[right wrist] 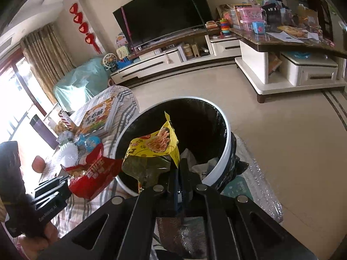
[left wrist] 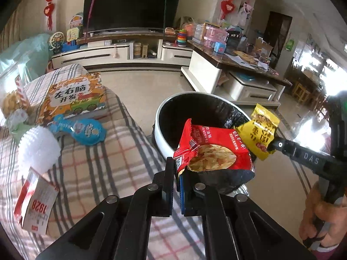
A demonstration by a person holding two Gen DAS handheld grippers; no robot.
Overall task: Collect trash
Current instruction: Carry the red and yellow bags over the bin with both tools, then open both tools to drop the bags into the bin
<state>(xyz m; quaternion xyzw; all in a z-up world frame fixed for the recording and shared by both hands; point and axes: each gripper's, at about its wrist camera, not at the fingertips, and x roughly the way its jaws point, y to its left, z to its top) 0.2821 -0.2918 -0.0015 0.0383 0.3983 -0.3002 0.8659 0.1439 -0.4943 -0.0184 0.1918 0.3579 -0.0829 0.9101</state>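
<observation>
The left claw (left wrist: 176,169) is clamping the lower left corner of a red snack bag (left wrist: 211,149), its jaws closed down to the thickness of the foil. The bag is projecting up and to the right from the jaws, with its torn upper edge hanging above the near rim of the trash bin (left wrist: 160,112). The right claw (right wrist: 180,169) is likewise closed tight, gripping a yellow snack bag (right wrist: 151,151) by its right-hand edge; the crumpled bag is spreading out to the left of the jaws and is hanging directly over the bin opening. In the left wrist view, the yellow bag is sitting just to the right of the red bag, both above the bin's black liner (left wrist: 219,110). In the right wrist view, crumpled paper is lying inside the bin below the yellow bag. The white bin is standing on the floor beside a checked sofa cover (left wrist: 104,164). On that cover, well to the left of the left claw, the following items are lying: a blue fish-shaped pack (left wrist: 83,131), a white ridged plastic tray (left wrist: 38,147), a red-and-white carton (left wrist: 35,201) and a children's book (left wrist: 73,98). A hand (left wrist: 321,216) is gripping the handle of the right claw.
</observation>
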